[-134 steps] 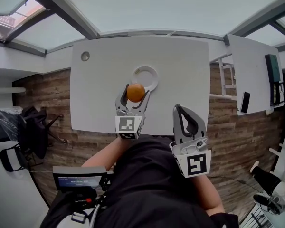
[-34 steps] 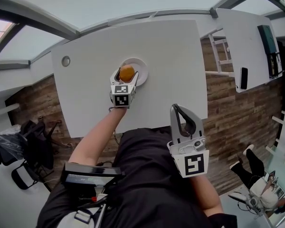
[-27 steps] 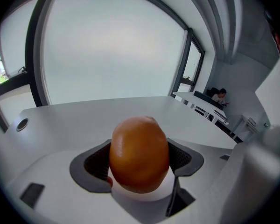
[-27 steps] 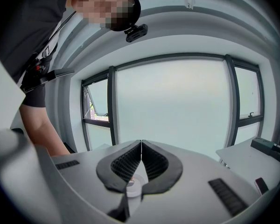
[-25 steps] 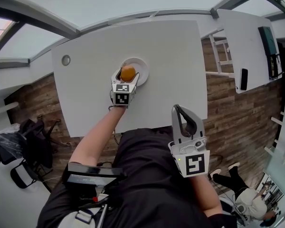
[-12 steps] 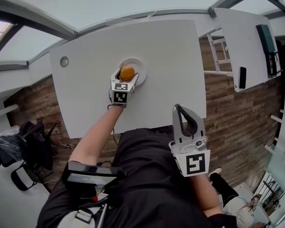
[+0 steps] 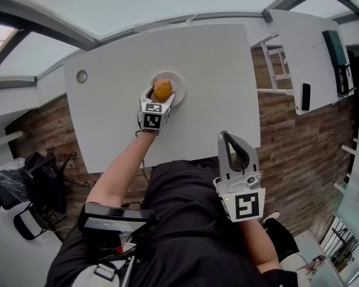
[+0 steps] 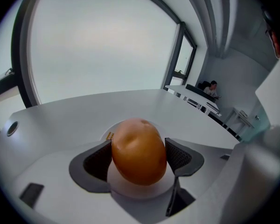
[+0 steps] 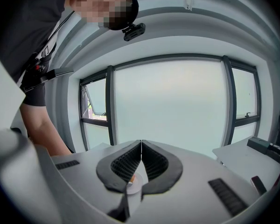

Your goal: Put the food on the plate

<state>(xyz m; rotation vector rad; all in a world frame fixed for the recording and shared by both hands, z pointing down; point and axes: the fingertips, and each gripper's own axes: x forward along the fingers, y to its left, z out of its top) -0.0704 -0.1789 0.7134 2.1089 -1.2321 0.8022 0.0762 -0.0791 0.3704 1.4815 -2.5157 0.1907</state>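
The left gripper (image 8: 139,161) is clamping a rounded orange-brown food (image 8: 139,149) over the white plate (image 7: 179,84) near the table's (image 7: 218,70) middle. The right gripper (image 9: 141,143), jaws pressed together and empty, is hovering by the table's near edge.

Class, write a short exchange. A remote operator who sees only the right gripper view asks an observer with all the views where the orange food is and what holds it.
Operator: My right gripper has its jaws together on nothing. Where is the food?
Observer: The food is over the white plate. I cannot tell whether it touches the plate.
Operator: Is anything holding it?
Observer: Yes. The left gripper has its jaws pressed on both sides of it.
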